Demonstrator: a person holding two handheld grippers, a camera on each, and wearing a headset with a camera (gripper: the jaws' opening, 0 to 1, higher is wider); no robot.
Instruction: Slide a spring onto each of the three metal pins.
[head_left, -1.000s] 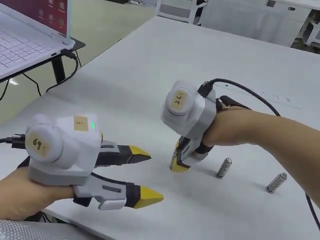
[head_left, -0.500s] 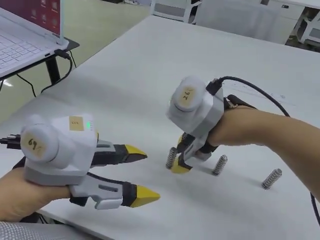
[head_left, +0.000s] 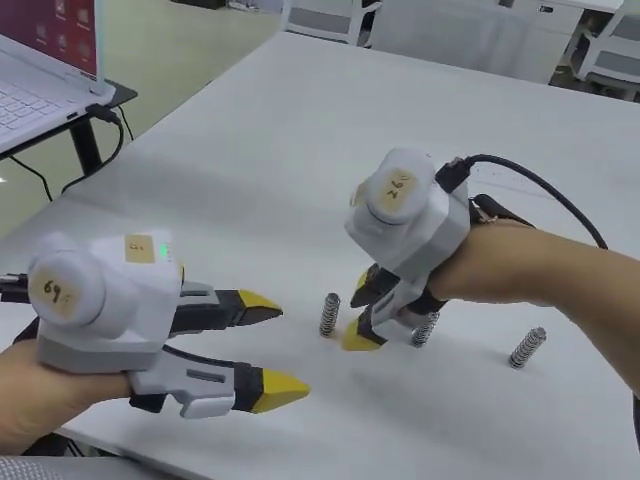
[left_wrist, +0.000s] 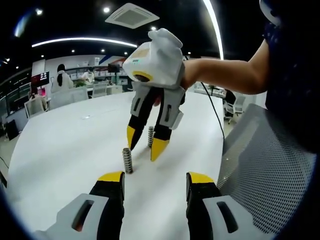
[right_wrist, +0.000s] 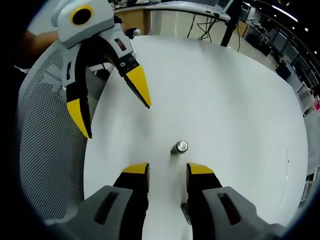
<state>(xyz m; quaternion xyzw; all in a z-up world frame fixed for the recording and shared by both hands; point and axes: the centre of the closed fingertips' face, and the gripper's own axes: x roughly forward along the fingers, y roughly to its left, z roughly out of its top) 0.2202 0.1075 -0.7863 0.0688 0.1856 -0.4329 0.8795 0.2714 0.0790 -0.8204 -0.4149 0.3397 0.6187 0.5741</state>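
My right gripper (head_left: 360, 318) points down at the white table (head_left: 250, 150). Its jaws are spread and hold nothing. One spring (head_left: 329, 314) stands up just beside it. A second spring (head_left: 424, 328) and a third spring (head_left: 527, 347) stand on its other side. My left gripper (head_left: 285, 350) is spread too, with nothing in it.

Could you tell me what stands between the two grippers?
An upright spring stands between the left gripper and right gripper, clearest in the left gripper view.
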